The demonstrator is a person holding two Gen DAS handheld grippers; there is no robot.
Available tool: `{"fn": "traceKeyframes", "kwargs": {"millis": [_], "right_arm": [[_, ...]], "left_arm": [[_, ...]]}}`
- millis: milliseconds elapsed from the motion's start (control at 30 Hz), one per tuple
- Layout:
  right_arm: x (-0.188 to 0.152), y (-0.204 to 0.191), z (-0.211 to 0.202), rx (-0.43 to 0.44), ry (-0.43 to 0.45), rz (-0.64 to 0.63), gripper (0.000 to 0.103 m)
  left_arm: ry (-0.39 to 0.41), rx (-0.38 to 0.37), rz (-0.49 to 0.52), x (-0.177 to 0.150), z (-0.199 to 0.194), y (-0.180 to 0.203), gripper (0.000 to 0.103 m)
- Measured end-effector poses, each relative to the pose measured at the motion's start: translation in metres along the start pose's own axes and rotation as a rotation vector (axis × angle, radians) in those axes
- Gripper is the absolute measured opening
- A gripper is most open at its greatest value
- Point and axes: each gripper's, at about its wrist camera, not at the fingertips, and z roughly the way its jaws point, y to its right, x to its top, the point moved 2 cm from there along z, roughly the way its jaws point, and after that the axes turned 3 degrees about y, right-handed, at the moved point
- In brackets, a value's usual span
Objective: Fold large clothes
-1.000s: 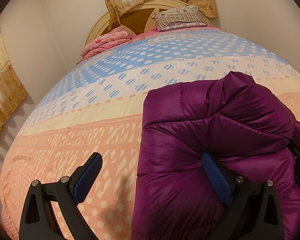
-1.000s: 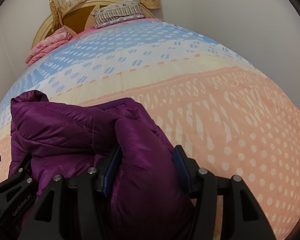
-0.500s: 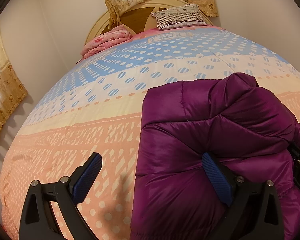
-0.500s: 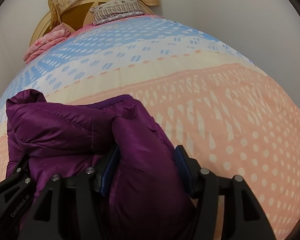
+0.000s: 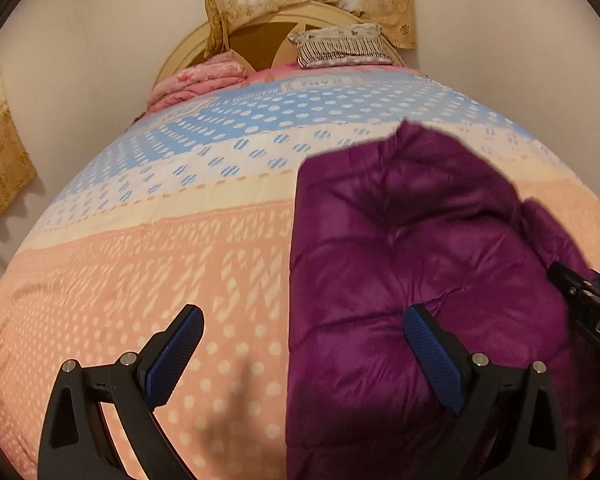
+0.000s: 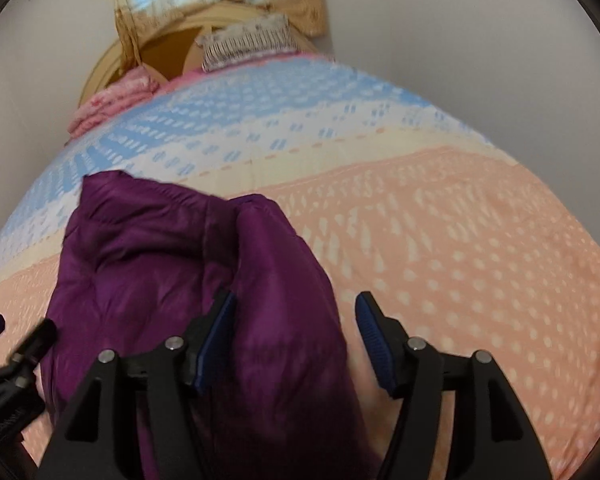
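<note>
Release step judged in hand: purple puffer jacket (image 5: 420,264) lies bundled on the bed quilt (image 5: 160,264), at 3 o'clock in the left view. Left hand-held gripper (image 5: 300,360) is spread wide, nothing gripped. Right hand-held gripper (image 6: 296,336) is opening, a jacket fold between the jaws, clear of the 3 o'clock pad. Next: fresh edge to be picked. Near hem is cut off at 6 o'clock; sleeves and zipper are buried; right view is blurred.

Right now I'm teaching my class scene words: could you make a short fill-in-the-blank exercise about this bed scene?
1. The folded jacket is ____ in colour.
2. It lies on a patterned ____.
3. The folded blanket by the headboard is ____.
4. The left tongs stand ____, one finger on the jacket.

Missing words: purple; bedspread; pink; open
</note>
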Motion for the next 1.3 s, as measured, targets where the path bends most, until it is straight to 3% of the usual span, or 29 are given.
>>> {"fn": "traceKeyframes", "kwargs": {"millis": [133,367,533,767,900,1000,1033,1067,1200,1300], "right_arm": [[-0.014,0.008,0.006,0.003,0.033,0.036,0.069],[-0.013,0.017,0.009,0.069,0.006,0.088,0.072],[-0.015,0.013,0.011,0.067,-0.008,0.073,0.073],[-0.016,0.006,0.018,0.073,-0.046,0.028,0.069],[-0.018,0.006,0.018,0.106,-0.058,0.010,0.059],[-0.020,0.004,0.017,0.124,-0.064,0.004,0.052],[-0.020,0.004,0.017,0.129,-0.062,0.003,0.051],[-0.021,0.004,0.016,0.135,-0.059,0.001,0.047],[-0.024,-0.003,0.010,0.126,-0.026,-0.026,0.032],[-0.024,-0.008,0.006,0.108,-0.004,-0.049,0.029]], "left_arm": [[0.032,0.004,0.006,-0.007,0.003,0.003,0.102],[0.004,-0.075,-0.052,-0.017,0.006,-0.011,0.102],[-0.040,-0.133,-0.074,-0.015,0.018,-0.011,0.102],[-0.085,-0.160,-0.076,-0.012,0.026,-0.007,0.102],[-0.087,-0.189,-0.072,-0.014,0.025,-0.006,0.101],[-0.070,-0.215,-0.042,-0.013,0.019,0.002,0.082],[-0.051,-0.229,-0.011,-0.013,0.013,0.009,0.068],[-0.038,-0.222,0.015,-0.014,0.009,0.016,0.060],[-0.022,-0.188,0.058,-0.014,0.003,0.024,0.055],[-0.010,-0.167,0.090,-0.013,0.001,0.026,0.048]]}}
